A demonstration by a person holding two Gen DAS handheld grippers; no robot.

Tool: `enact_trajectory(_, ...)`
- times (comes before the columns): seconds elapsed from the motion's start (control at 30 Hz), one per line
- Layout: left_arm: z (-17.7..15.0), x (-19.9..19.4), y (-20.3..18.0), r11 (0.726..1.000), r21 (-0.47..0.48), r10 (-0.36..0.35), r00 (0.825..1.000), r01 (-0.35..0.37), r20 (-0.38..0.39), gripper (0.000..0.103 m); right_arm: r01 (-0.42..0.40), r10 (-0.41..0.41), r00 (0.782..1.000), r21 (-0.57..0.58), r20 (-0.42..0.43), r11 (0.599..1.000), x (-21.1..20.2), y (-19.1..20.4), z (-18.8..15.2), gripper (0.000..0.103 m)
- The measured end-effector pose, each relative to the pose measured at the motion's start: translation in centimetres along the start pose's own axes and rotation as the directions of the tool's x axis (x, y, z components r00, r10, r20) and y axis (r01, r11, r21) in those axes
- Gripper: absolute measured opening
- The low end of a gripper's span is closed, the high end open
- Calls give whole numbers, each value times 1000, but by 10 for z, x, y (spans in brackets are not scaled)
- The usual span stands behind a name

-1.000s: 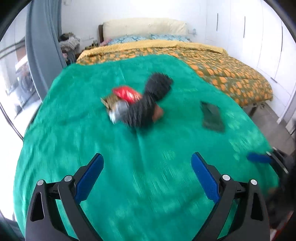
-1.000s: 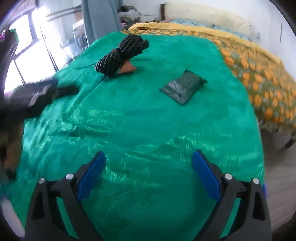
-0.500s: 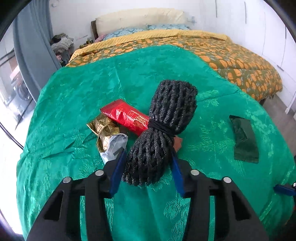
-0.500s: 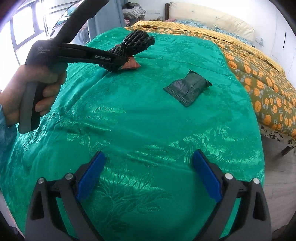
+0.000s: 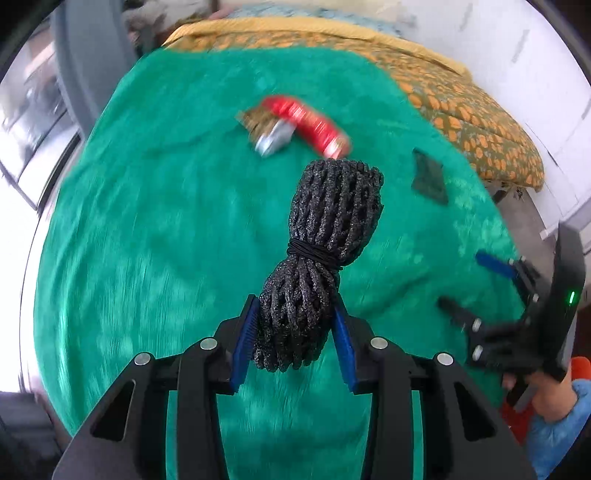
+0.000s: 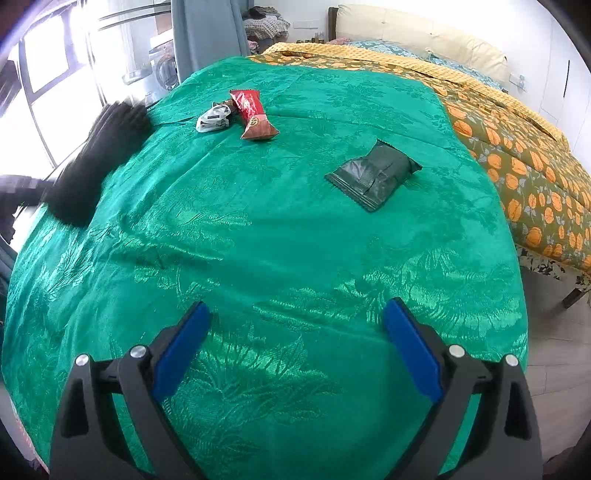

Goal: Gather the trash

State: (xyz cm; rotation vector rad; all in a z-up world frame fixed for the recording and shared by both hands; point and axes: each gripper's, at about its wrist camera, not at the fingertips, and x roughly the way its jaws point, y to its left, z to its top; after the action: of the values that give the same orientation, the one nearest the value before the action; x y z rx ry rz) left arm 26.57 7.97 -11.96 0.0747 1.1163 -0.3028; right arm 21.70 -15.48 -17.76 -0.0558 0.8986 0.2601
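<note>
My left gripper (image 5: 295, 336) is shut on a bundled black foam net (image 5: 321, 243) and holds it above the green bedspread (image 5: 155, 236); the net shows blurred at the left of the right wrist view (image 6: 96, 162). A red snack wrapper (image 6: 253, 114), crumpled silver and gold wrappers (image 6: 214, 117) and a dark green packet (image 6: 373, 175) lie on the spread. They also show in the left wrist view: the red wrapper (image 5: 310, 123), the silver wrapper (image 5: 271, 138), the green packet (image 5: 428, 177). My right gripper (image 6: 295, 350) is open and empty, low over the near part of the spread.
An orange-patterned quilt (image 6: 517, 155) covers the far right of the bed, with pillows (image 6: 417, 27) at the head. A grey curtain (image 6: 207, 33) and window are at the left. The floor (image 6: 554, 350) lies past the bed's right edge.
My left gripper closed on the black net and lifted it back and left off the wrappers, which now lie uncovered. My right gripper stayed open, roughly in place.
</note>
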Motion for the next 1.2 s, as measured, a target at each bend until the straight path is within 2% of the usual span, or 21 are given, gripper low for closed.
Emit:
enact_trajectory(0.07,-16,6,2,1000,-11,-8,1000,9,14,43,1,-1,1000,-1,-1,1000,0,0,0,93)
enact_trajectory(0.17,-31,16,0,1000,21,-21,999,20,47,61,1,-1,1000,0,0,1000,0,0,-1,93)
enact_trajectory(0.2,-34,20,-3,999,53,-12,998,10,54,69,0,0,1000,0,0,1000,0,0,-1,93)
enact_trajectory(0.27,-37,26,-9,993,115,-1,998,-7,66,75,0,0,1000,0,0,1000,0,0,-1,93)
enact_trajectory(0.33,-36,31,-13,988,147,31,995,-45,92,86,0,0,1000,0,1,1000,0,0,-1,93)
enact_trajectory(0.4,-33,32,-14,985,153,58,991,-76,122,88,0,0,1000,0,1,1000,0,-1,-1,93)
enact_trajectory(0.53,-27,38,-6,991,102,75,988,-89,138,92,-13,13,1000,25,11,1000,-3,-5,-2,93)
enact_trajectory(0.7,-29,42,-2,993,70,86,983,-99,161,97,-136,135,991,124,21,983,-7,-29,4,93)
enact_trajectory(0.73,-28,44,-1,994,65,82,984,-93,156,98,-133,132,991,163,18,978,-6,-37,9,93)
enact_trajectory(0.93,-27,46,1,995,56,79,985,-88,152,98,-19,19,1000,383,5,923,24,-74,55,93)
enact_trajectory(1.03,-27,46,1,994,56,79,985,-89,153,98,44,-43,999,344,-13,938,47,-64,83,86)
enact_trajectory(1.07,-27,46,1,995,56,78,985,-87,152,98,72,-71,997,321,-18,944,52,-59,89,77)
enact_trajectory(1.13,-27,46,1,995,56,77,985,-86,152,98,131,-128,991,281,-28,951,62,-51,100,74)
enact_trajectory(1.2,-26,46,1,995,56,77,985,-86,152,98,179,-176,984,258,-33,949,68,-49,103,65)
